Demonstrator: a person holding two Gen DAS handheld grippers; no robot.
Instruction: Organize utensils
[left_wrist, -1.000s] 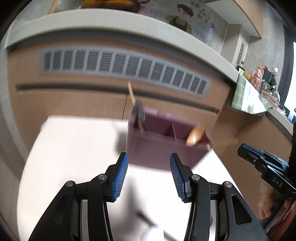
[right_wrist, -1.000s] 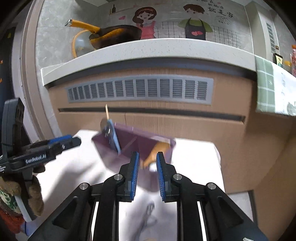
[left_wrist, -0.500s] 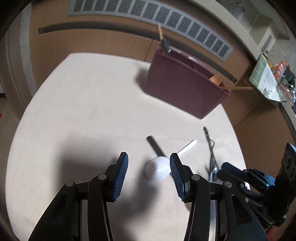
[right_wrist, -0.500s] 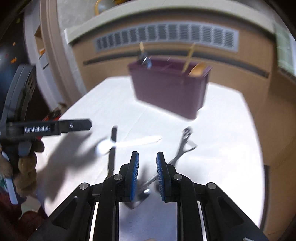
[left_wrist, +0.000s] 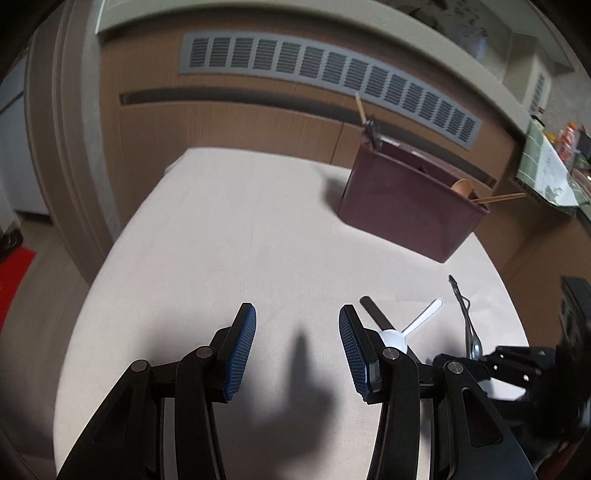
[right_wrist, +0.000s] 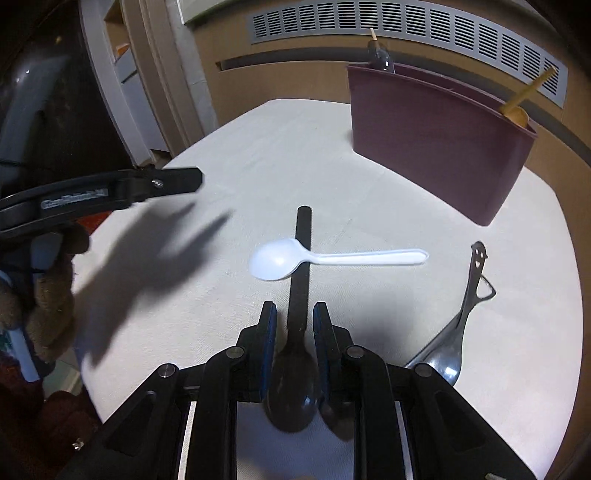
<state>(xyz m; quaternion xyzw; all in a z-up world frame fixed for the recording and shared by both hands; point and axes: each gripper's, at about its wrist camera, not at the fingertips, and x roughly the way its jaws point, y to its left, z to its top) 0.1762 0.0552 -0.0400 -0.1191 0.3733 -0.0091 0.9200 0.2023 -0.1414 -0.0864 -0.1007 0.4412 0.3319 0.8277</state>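
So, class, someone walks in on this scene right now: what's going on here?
A person is sorting utensils with a gripper in each hand. The right gripper is open, straddling the black spoon on the table without clamping it. The white plastic spoon lies across that spoon's handle, and a metal spoon lies to the right. The left gripper is open and empty over bare cloth. The maroon organizer behind already holds a few utensils.

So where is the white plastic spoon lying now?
In the right wrist view the white plastic spoon lies mid-table on the white tablecloth, its neck across the black spoon, in front of the maroon utensil box and left of the metal spoon.
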